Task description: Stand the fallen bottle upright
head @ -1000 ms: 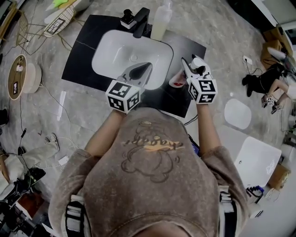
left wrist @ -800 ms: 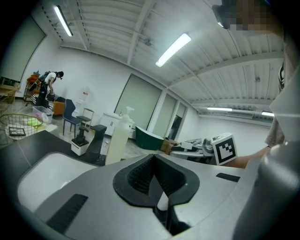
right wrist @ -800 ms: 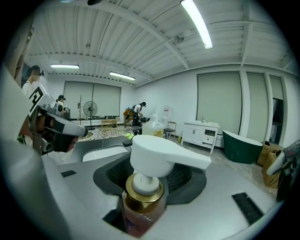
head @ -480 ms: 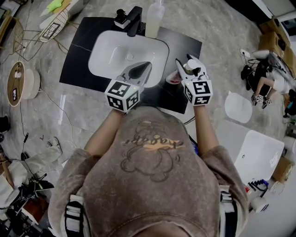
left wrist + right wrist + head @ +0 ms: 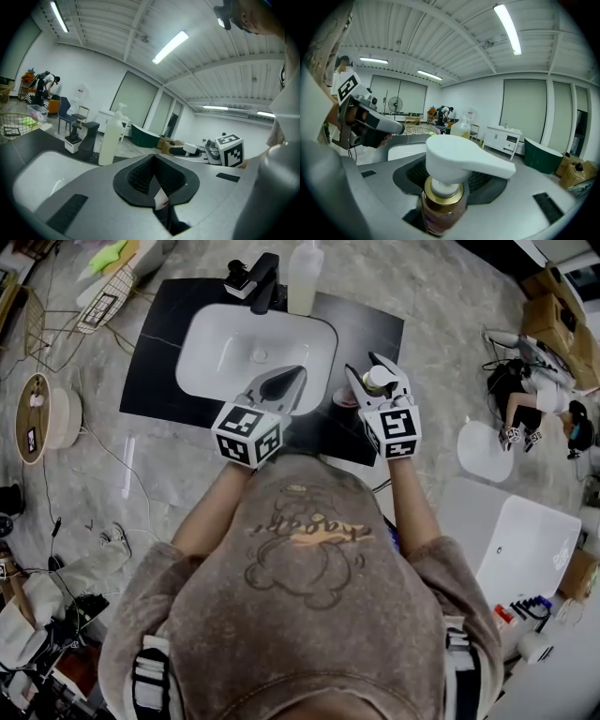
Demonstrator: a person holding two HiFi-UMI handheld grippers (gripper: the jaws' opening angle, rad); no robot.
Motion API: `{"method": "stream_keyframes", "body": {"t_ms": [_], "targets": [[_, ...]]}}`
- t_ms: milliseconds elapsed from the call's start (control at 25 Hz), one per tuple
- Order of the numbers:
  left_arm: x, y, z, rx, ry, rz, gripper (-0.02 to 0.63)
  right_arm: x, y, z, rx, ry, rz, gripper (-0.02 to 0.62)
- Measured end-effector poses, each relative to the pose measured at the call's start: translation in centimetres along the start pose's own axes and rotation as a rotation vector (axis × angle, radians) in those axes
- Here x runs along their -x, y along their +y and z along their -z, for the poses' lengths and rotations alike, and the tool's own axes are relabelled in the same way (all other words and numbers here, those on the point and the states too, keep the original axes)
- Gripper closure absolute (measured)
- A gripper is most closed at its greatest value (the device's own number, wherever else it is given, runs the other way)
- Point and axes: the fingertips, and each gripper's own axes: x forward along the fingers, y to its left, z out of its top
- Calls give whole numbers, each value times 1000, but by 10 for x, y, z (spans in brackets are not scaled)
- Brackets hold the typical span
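A pump bottle (image 5: 443,206) with a pink body, gold collar and white pump head stands roughly upright between the fingers of my right gripper (image 5: 450,187), which is shut on its neck and body. Its base is hidden. In the head view the bottle (image 5: 374,380) sits inside the right gripper (image 5: 367,373) over the black counter (image 5: 370,329), right of the sink. My left gripper (image 5: 296,373) hangs over the sink's near edge. It is shut and holds nothing (image 5: 153,159).
A white sink (image 5: 211,357) is set into the black counter, with a black faucet (image 5: 265,282) and a translucent soap bottle (image 5: 302,277) behind it. On the floor lie cables, a wire basket (image 5: 103,296) at the left and white basins (image 5: 520,554) at the right, where another person (image 5: 539,395) crouches.
The right gripper with the bottle has drifted a little to the left along the counter, and the white pump head now shows more plainly between its fingers. The left gripper has stayed put.
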Motion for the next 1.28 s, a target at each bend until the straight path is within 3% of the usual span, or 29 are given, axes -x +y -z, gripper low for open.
{"method": "stream_keyframes", "body": {"t_ms": [760, 1280], "targets": [[-8, -14, 2, -3, 21, 45, 588, 9, 8, -1, -53, -9, -12, 362], [-14, -29, 4, -3, 32, 89, 588, 46, -4, -5, -137, -59, 33, 345]]}}
